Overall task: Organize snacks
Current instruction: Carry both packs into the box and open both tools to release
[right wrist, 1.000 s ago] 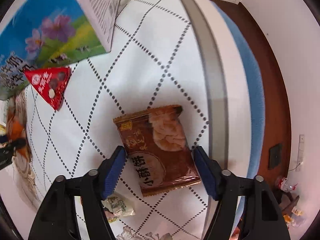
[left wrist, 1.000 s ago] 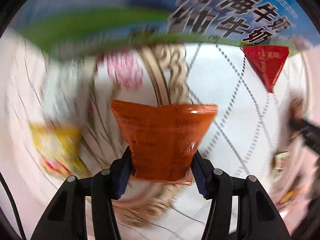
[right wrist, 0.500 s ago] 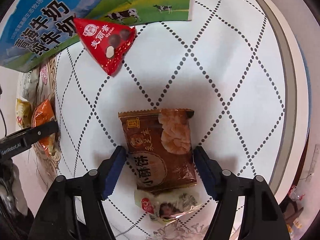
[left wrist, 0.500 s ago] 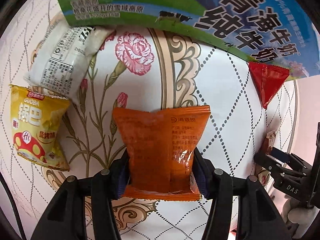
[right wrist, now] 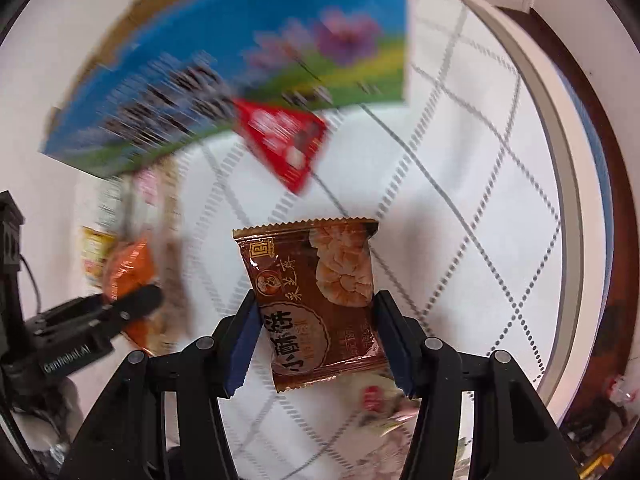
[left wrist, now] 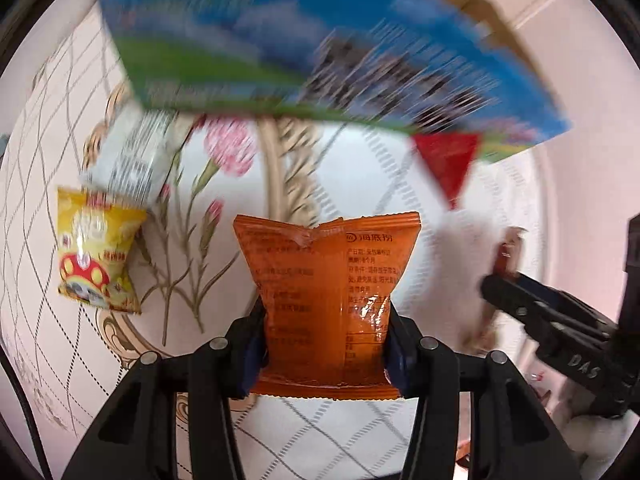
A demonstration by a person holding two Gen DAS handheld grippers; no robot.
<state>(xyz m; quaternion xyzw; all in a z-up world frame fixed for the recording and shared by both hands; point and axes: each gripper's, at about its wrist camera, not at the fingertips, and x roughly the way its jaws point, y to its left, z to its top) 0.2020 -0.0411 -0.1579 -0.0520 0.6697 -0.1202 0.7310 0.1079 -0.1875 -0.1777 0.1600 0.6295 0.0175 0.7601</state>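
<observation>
My left gripper (left wrist: 324,344) is shut on an orange snack packet (left wrist: 326,296) and holds it above the table. My right gripper (right wrist: 316,340) is shut on a brown pastry packet (right wrist: 320,300), also lifted. Each gripper shows in the other's view: the right gripper (left wrist: 548,312) at the right edge, the left gripper (right wrist: 100,312) with the orange packet (right wrist: 128,268) at the left. A blue and green milk carton box (left wrist: 320,60) stands at the back, also seen in the right wrist view (right wrist: 224,68). A red triangular packet (left wrist: 448,160) lies in front of it.
A yellow snack packet (left wrist: 96,252) and a white packet (left wrist: 132,160) lie at the left on the patterned tablecloth (left wrist: 360,176). A small wrapped candy (right wrist: 376,400) lies under the right gripper. The table's rounded edge (right wrist: 560,200) runs along the right.
Both grippers have risen and tilted toward the box. The right gripper has closed on the brown packet and lifted it off the cloth. The left still holds the orange packet.
</observation>
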